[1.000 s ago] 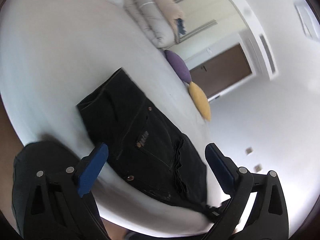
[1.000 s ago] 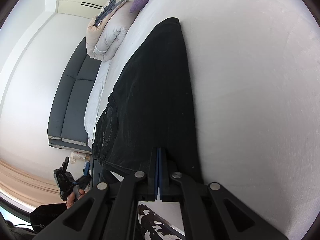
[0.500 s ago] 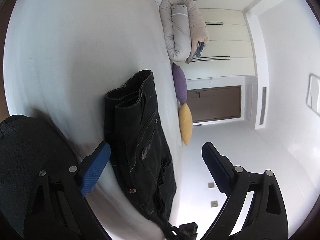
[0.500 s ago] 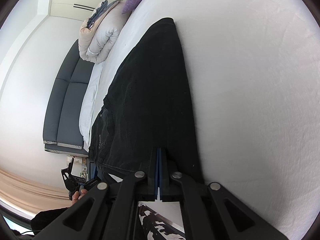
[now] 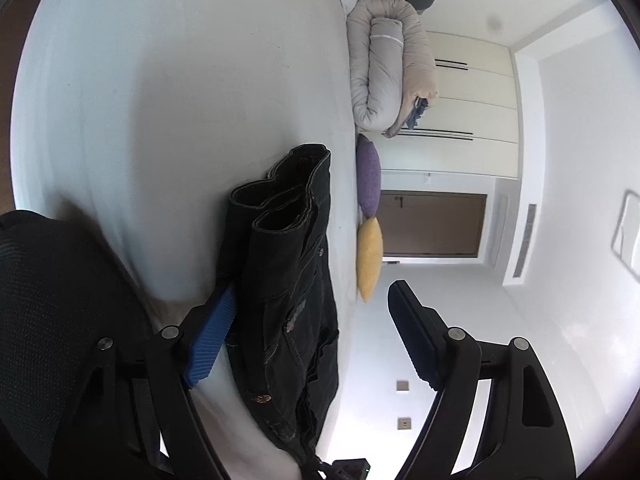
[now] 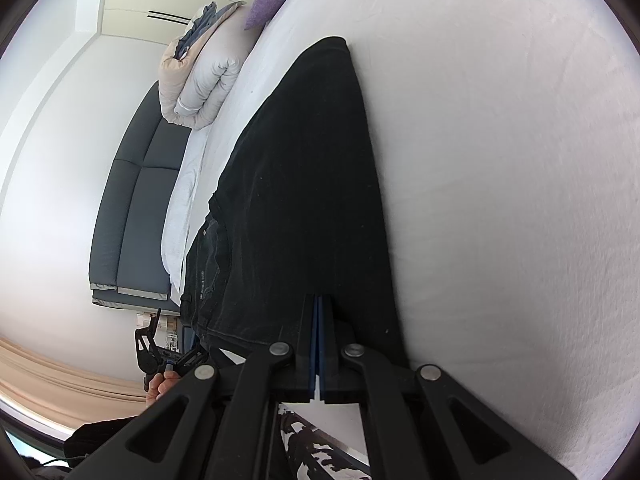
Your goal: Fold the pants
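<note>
Black jeans (image 5: 288, 292) lie on the white bed (image 5: 180, 100), folded lengthwise, waist end near me in the left wrist view. My left gripper (image 5: 312, 328) is open, its jaws wide apart around the waist edge of the jeans, its left blue fingertip (image 5: 212, 332) beside the cloth. In the right wrist view the jeans (image 6: 304, 200) stretch away over the bed (image 6: 500, 180). My right gripper (image 6: 319, 312) is shut on the near edge of the jeans. My left gripper also shows small in the right wrist view (image 6: 160, 354), held in a hand.
A rolled duvet (image 5: 388, 68), a purple pillow (image 5: 368, 176) and a yellow pillow (image 5: 369, 258) lie at the far side of the bed. A dark padded headboard (image 6: 132, 216) lines the wall. My dark-clothed body (image 5: 60, 320) is at lower left.
My left gripper has rolled and moved in closer to the jeans' waist, which now lies between its open jaws. My right gripper stays shut on the jeans, with little shift.
</note>
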